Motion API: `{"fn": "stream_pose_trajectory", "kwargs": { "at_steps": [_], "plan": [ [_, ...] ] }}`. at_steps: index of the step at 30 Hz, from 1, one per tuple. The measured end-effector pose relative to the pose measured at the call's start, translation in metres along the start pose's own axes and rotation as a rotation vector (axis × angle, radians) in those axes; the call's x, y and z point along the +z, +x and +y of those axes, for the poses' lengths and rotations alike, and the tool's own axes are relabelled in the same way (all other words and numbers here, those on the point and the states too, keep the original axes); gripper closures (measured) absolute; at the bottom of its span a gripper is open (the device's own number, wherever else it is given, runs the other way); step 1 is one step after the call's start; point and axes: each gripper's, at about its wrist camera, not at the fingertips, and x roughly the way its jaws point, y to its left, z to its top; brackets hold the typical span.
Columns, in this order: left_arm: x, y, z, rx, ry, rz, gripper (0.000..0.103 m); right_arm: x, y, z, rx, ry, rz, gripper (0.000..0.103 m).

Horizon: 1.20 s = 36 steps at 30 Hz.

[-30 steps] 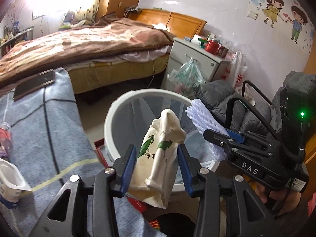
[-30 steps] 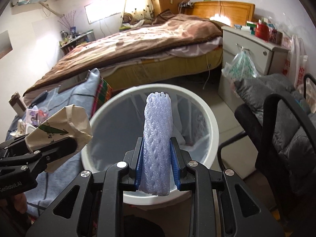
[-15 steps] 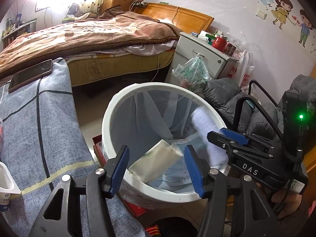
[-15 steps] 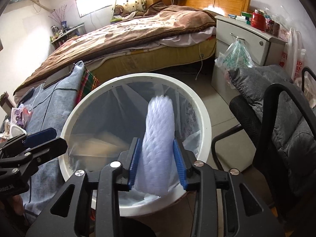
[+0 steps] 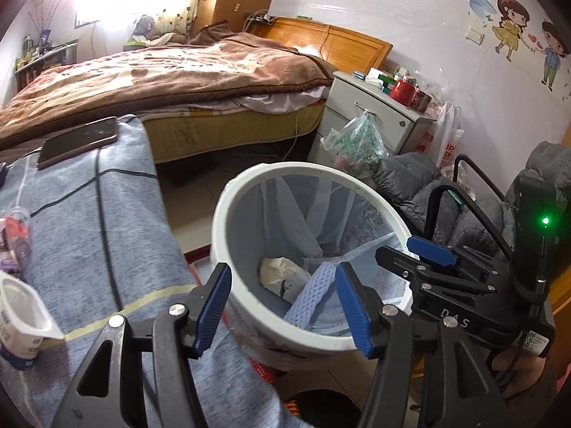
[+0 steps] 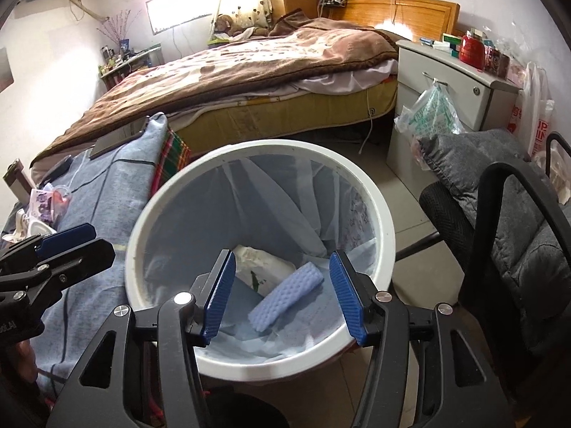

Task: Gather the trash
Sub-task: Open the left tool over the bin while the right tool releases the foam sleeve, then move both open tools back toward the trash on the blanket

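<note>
Grippers come first in both views, and we see each one spread with nothing between its blue pads. The left gripper (image 5: 283,306) hangs over the near rim of the white bin (image 5: 228,210); its jaws have just been opening, and they are empty. The right gripper (image 6: 283,294) points down into the same bin (image 6: 383,214); its jaws have just been opening too, with nothing in them. From the left wrist we also see the right gripper (image 5: 414,249) at the bin's right edge.

Inside the bin, on the pale liner, we find the trash: the blue foam sleeve (image 6: 285,297) lies tilted on the bottom, and the crumpled paper bag (image 6: 266,267) with its green print lies just behind it, touching it. The left view shows the same pair, foam sleeve (image 5: 310,299) in front of paper bag (image 5: 282,274).

Left of the bin stands the table under a blue-grey cloth (image 5: 89,214), carrying a yoghurt cup (image 5: 21,317) near us and a phone (image 5: 78,141) at its far end. Right of the bin a grey padded chair (image 6: 517,235) stands. Beyond, we see the bed (image 6: 257,67) under a brown blanket, and a nightstand (image 6: 453,85) beside it with a plastic bag (image 6: 433,114) hung on its drawer.
</note>
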Motion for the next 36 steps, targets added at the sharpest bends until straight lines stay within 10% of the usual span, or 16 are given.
{"fn": "stream_pose_trajectory", "kwargs": {
  "at_steps": [36],
  "plan": [
    [-0.098, -0.161, 0.164, 0.378, -0.270, -0.204, 0.035, -0.011, -0.012, 0.152, 0.287, -0.197, -0.055, 0.046]
  ]
}}
